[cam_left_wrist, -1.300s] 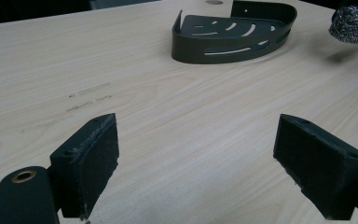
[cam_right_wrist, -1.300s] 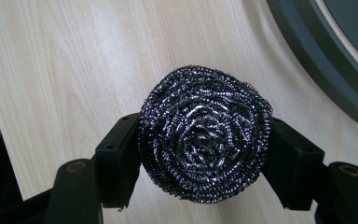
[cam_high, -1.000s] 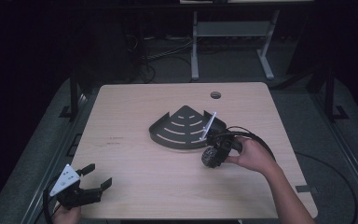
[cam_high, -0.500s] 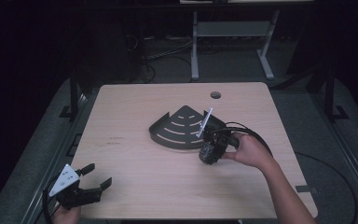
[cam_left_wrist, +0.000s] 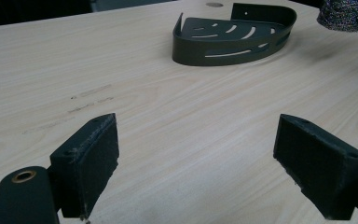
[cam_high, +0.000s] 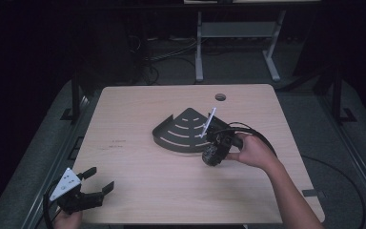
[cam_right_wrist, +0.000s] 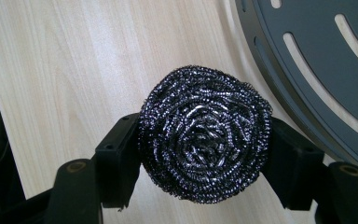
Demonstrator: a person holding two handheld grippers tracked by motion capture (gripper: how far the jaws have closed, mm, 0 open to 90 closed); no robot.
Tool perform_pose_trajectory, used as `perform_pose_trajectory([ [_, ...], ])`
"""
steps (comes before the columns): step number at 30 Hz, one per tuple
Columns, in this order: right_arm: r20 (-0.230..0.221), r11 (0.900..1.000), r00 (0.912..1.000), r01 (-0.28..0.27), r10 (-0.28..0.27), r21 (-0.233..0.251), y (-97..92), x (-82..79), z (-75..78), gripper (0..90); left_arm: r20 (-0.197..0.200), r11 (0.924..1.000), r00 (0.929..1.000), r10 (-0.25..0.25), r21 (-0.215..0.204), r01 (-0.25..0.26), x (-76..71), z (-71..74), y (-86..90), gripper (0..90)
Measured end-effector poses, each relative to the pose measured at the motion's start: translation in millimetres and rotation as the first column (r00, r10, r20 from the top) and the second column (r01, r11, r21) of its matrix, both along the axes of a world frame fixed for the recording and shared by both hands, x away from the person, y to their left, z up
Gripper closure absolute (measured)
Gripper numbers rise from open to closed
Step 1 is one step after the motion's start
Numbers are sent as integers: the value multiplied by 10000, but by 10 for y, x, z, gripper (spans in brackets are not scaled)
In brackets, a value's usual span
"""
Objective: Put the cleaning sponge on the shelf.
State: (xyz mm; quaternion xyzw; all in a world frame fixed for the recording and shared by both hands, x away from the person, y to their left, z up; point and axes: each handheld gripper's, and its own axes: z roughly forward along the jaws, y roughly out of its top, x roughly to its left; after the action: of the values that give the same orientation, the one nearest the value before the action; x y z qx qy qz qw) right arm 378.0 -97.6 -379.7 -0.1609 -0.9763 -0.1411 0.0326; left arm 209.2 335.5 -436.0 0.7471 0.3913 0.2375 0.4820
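A round steel-wool scourer (cam_right_wrist: 204, 134) sits squeezed between the jaws of my right gripper (cam_right_wrist: 200, 158), held just above the wooden table. In the high view the right gripper (cam_high: 213, 153) hangs at the near right edge of a dark quarter-round slotted shelf tray (cam_high: 183, 131) in the middle of the table. The tray (cam_right_wrist: 317, 60) passes along the upper right of the right gripper view. My left gripper (cam_high: 91, 183) rests at the table's near left corner, its jaws wide apart around bare wood. From there the tray (cam_left_wrist: 233, 35) lies far ahead and the scourer (cam_left_wrist: 342, 14) is at the top right.
The light wooden table (cam_high: 138, 119) has a round cable hole (cam_high: 220, 97) near its far edge. A black cable (cam_high: 252, 136) loops behind the right hand. Dark floor and a metal stand frame (cam_high: 233, 33) lie beyond the table.
The right gripper with the scourer has tilted and shifted slightly left along the tray's near edge. The left gripper has stayed in place.
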Motion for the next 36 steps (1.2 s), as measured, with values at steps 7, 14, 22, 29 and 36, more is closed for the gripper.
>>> perform_pose_trajectory([
  [7, -127, 9999, 9999, 110, -109, 81, -27, 39, 2, 338, -25, 10000, 10000, 6, -14, -6, 1, -1, -6, 133],
  [14, 0, 10000, 10000, 11, -11, -25, 24, 108, 75, 338, -22, 10000, 10000, -8, 1, 8, 1, 1, -5, 133],
  [22, -37, 9999, 9999, -114, 114, 77, 114, 158, 127, 338, -17, 10000, 10000, -39, -5, 39, 4, 2, -7, 133],
  [29, -71, 9995, 9998, -174, 176, 270, 196, 240, 172, 338, -18, 10000, 10000, -38, -8, 38, 3, 5, -3, 133],
  [36, -28, 9997, 9999, -155, 156, 170, 252, 327, 207, 338, -12, 10000, 10000, -44, -17, 44, 4, 6, -2, 133],
])
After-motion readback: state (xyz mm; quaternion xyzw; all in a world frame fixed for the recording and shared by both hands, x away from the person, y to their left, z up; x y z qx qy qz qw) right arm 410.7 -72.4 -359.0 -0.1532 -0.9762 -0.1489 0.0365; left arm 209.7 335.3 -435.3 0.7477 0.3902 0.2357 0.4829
